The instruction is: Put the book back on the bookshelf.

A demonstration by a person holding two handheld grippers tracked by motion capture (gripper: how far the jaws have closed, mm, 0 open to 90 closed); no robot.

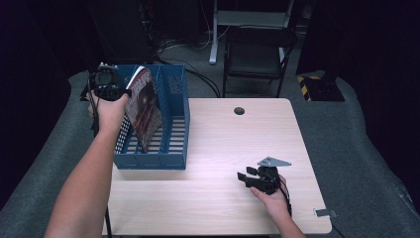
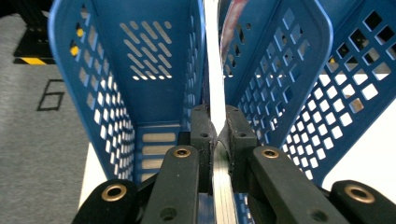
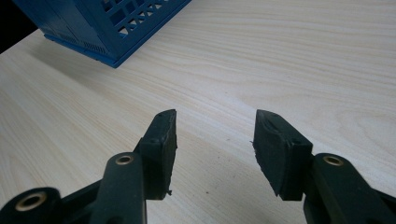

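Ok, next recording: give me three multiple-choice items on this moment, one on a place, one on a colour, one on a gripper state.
1. Where does the file rack stand?
A. at the table's left edge
B. at its right edge
C. on the floor

2. What colour is the file rack?
A. red
B. blue
C. white

3. How is the left gripper?
A. open over the bare table
B. lying on the table
C. shut on the magazine

Key: 1 A, the high view shows it at the left edge. 2 B, its perforated walls are blue. 3 C, the left gripper view shows both pads pressed on the magazine's thin edge, between the rack's dividers.
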